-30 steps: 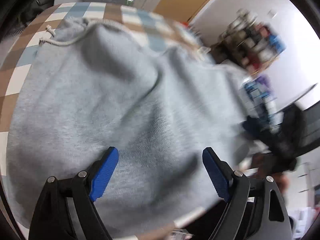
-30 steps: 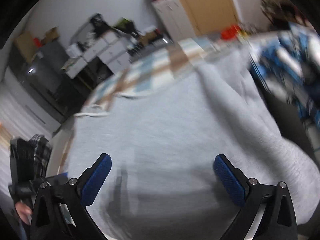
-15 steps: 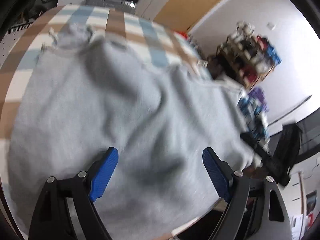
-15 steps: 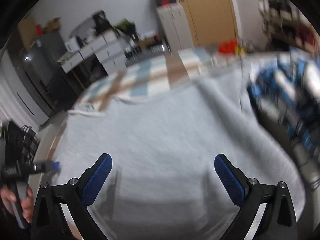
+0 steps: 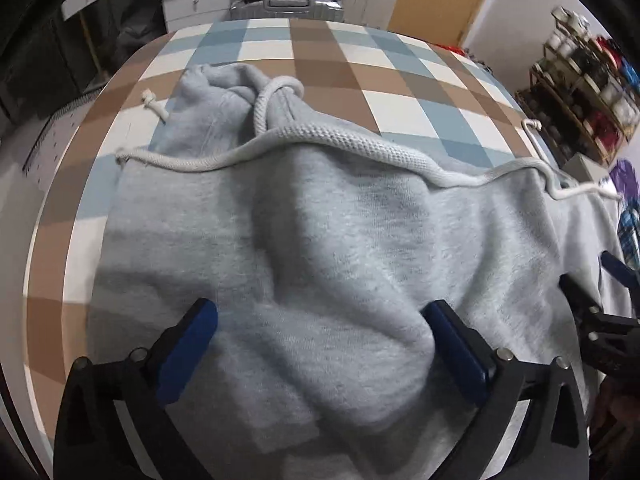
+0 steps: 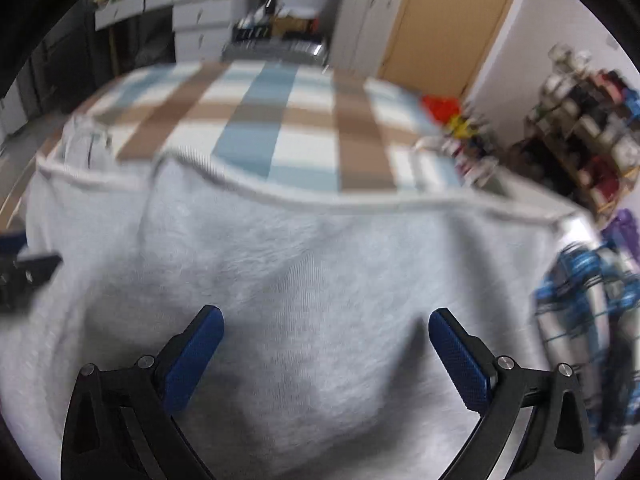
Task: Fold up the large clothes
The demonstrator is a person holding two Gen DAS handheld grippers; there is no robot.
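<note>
Both tongs gape, gripping nothing: left tongs, just widened, and right tongs over rumpled grey hoodie on checked tabletop. Drawcord ahead; shelf far right.

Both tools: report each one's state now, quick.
Left tool: open, just widened, holding nothing, grey garment beneath.
Right tool: open, holding nothing.

Left claw jaws just opened wider, nothing gripped; grey hoodie fabric bunched beneath. Left view now nearer white drawstring, more checked counter visible. Right claw view swung, apparently toward hoodie's far edge; blurred.
</note>
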